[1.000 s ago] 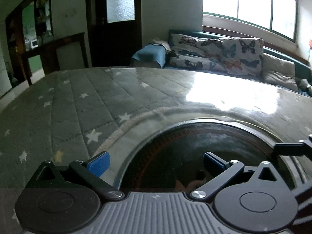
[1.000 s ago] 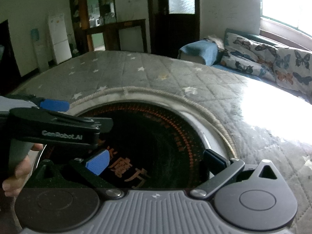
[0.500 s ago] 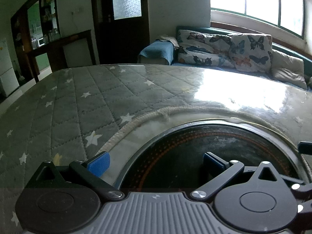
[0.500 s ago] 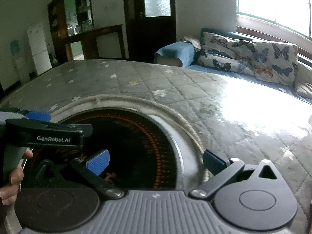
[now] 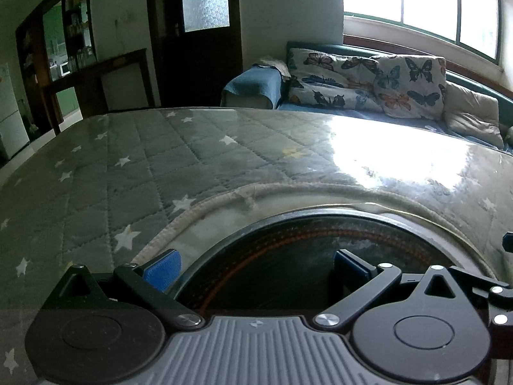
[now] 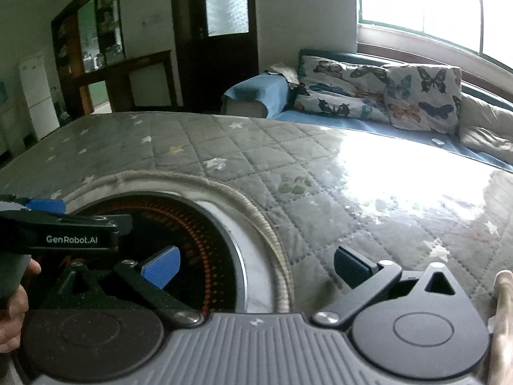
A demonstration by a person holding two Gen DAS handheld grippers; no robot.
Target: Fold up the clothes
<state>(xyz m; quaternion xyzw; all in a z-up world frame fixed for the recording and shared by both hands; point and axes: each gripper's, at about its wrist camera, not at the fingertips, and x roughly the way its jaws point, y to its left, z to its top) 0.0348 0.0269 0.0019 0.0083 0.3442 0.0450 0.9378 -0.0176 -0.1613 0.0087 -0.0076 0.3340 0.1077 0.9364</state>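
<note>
Clothes — none visible in either wrist view, so where the garment lay, its long axis and which hand was nearer couldn't be told from these frames.

Left gripper [image 5: 255, 264]: fingers spread wide, released, nothing between the blue pads [image 5: 162, 269]. Right gripper [image 6: 256, 266]: same, fingers parted and empty, pads [image 6: 162, 266] clear of everything. Both hovered low over the desk, apart from its surface as far as could be judged.

Directly under the left fingers sat a round black cooktop [image 5: 307, 256] with an orange dotted ring, set into the desk inside a pale corded rim [image 5: 224, 197]. In the right view the same cooktop [image 6: 198, 243] lay to the left, and the right fingers straddled its rim and the quilt. The left gripper's body, marked GenRobot.AI, showed at the left edge of the right view, just beside the right one — the two tools were close, side by side.

Further out: grey star-print quilted cover [image 5: 128, 166] under a glossy clear sheet with window glare, bare of clothing. Beyond the desk, a sofa with butterfly cushions [image 6: 384, 93], a dark door, a window.

Judgement: task at the very start, garment likely outside both views — it needed locating first.
</note>
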